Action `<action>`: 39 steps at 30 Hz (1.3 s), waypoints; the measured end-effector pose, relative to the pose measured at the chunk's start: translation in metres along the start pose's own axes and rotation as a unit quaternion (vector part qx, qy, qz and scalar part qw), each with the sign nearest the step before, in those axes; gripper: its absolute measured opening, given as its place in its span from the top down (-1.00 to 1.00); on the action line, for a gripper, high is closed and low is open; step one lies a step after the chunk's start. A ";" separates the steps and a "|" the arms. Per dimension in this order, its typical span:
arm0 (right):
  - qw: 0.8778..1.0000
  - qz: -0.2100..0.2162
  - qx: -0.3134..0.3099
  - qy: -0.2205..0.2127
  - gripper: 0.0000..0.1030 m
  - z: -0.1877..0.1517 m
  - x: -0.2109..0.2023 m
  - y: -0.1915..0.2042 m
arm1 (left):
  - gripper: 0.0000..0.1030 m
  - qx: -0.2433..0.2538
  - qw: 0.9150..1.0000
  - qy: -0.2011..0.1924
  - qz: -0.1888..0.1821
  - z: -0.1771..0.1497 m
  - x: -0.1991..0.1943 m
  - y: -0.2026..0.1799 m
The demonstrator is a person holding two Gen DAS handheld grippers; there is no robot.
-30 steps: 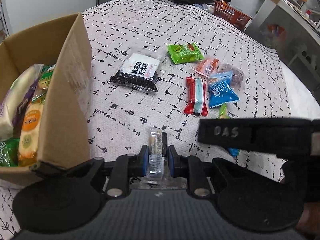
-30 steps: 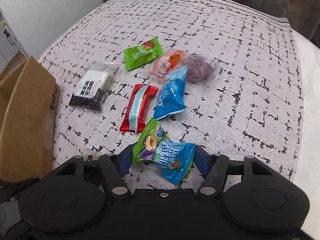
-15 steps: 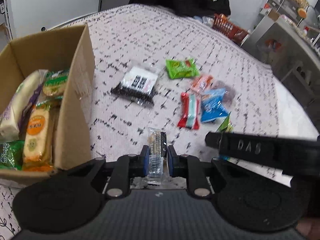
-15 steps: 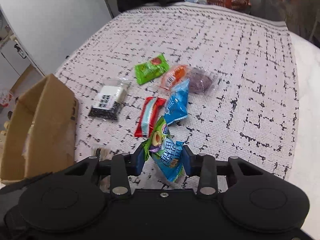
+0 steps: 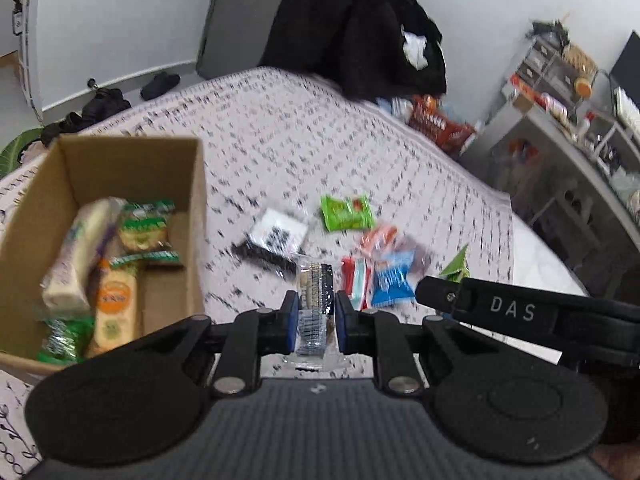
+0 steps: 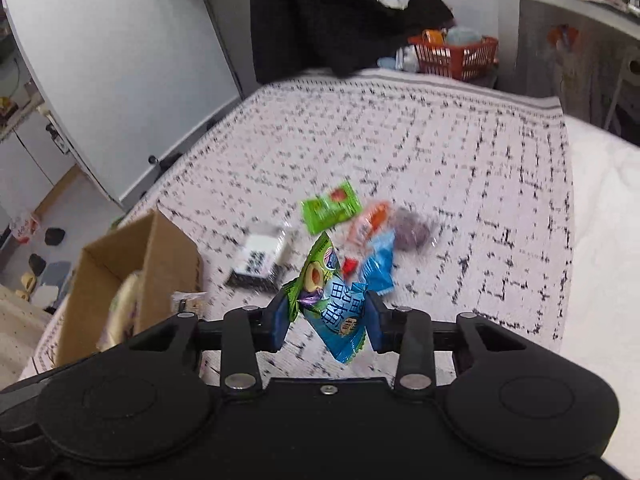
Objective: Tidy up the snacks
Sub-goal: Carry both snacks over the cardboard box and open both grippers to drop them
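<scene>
Snacks: clear biscuit pack [image 5: 314, 304] pinched thin in left gripper [image 5: 314, 322], blue-green candy packet [image 6: 332, 312] clamped crumpled in right gripper [image 6: 326, 322]; liable to slip short of box [image 5: 196, 216]

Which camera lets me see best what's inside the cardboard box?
The left wrist view. It looks down into the open cardboard box, showing wrapped snacks lying inside. The right wrist view catches the box only from the side, with one pale packet peeking out.

Even, soft indoor light; motion blur smears the bedspread [image 5: 280, 128] (fisheye-bent edges).
</scene>
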State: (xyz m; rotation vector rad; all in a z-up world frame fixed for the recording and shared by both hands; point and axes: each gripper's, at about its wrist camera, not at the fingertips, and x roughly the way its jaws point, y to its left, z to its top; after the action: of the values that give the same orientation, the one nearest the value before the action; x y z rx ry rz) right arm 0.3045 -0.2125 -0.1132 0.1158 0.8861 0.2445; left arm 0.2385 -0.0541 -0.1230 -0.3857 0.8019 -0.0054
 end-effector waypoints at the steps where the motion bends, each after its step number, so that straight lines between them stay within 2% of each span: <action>1: 1.000 0.002 0.001 -0.003 0.27 0.002 -0.002 0.002 | 0.65 -0.004 1.000 -0.007 0.001 0.003 -0.004 0.002; 7: 1.000 0.010 -0.011 -0.015 0.27 0.010 -0.012 0.025 | 0.65 -0.023 0.999 -0.030 0.004 0.014 -0.022 0.018; 15: 0.999 0.020 -0.025 -0.022 0.27 0.017 -0.016 0.059 | 0.65 -0.048 0.998 -0.038 0.011 0.019 -0.032 0.043; 24: 0.998 0.040 -0.042 -0.015 0.26 0.017 -0.009 0.103 | 0.65 -0.074 0.997 -0.020 0.021 0.018 -0.035 0.076; 32: 0.998 0.045 -0.039 -0.005 0.26 0.018 0.003 0.124 | 0.65 -0.093 0.996 0.005 0.018 0.014 -0.030 0.094; 36: 0.998 0.053 -0.039 0.003 0.26 0.017 0.009 0.131 | 0.50 -0.113 0.993 0.010 0.021 0.014 -0.026 0.104; 39: 0.998 0.058 -0.034 0.011 0.26 0.016 0.014 0.135 | 0.13 -0.136 0.990 0.008 0.042 0.016 -0.024 0.114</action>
State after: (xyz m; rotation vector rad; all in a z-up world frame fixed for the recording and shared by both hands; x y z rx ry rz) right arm 0.3039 -0.0786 -0.0865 0.1031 0.8923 0.3849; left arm 0.2173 0.0609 -0.1348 -0.6095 0.8368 0.1803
